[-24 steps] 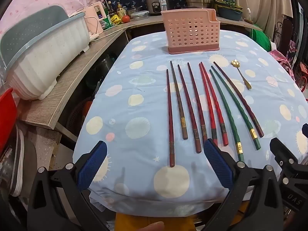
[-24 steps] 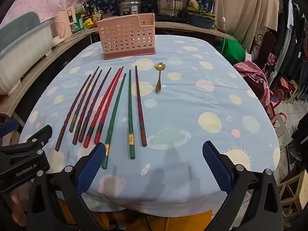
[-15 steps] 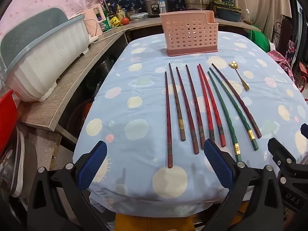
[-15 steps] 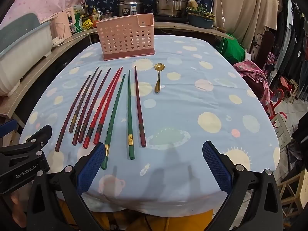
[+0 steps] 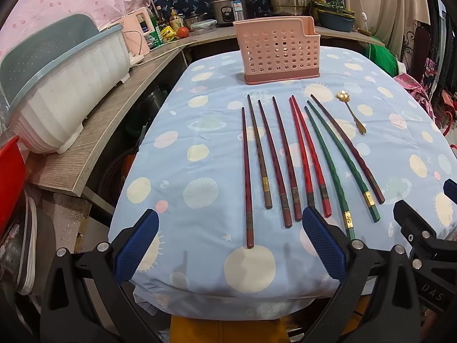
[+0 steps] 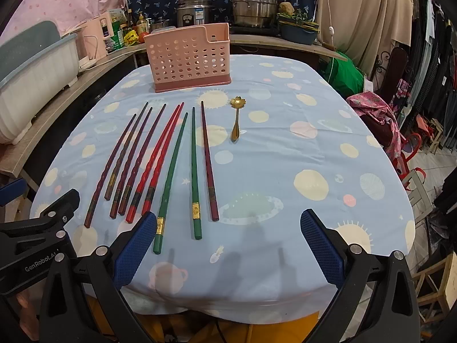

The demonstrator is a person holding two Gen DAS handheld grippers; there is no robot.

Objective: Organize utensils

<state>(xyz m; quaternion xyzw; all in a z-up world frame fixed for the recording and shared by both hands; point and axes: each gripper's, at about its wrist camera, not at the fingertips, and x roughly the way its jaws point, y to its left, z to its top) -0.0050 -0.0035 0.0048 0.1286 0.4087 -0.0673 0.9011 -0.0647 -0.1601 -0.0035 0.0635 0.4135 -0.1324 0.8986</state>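
Pale blue cloth with cream and pink dots covers the desk [image 5: 200, 131] I am working over, and it fills most of both views. At its far end stands the pink perforated utensil holder [image 5: 278, 50], upright and with nothing showing above its rim. On the grey shelf to the left sits a white ribbed tub [image 5: 65, 91] with a grey-blue rim. Nearer me, nine chopsticks lie side by side on the cloth, thick ends toward me and tips toward the holder: four dark red-brown ones [image 5: 270, 157] on the left, the leftmost reaching closest to me, then a bright red pair [image 5: 308, 154] whose tips touch, then two green ones [image 5: 331, 165] with gold bands, then one more dark stick [image 5: 347, 148] on the right. Well beyond that last stick, to its right, lies a small gold spoon [image 5: 352, 113] with a flower-shaped bowl, apart from everything else. My left claw [image 5: 228, 245] hovers above the near edge, spread wide and holding nothing, the leftmost chopstick's end showing between its blue pads. My right claw [image 6: 228, 245] hangs the same way, wide and empty.
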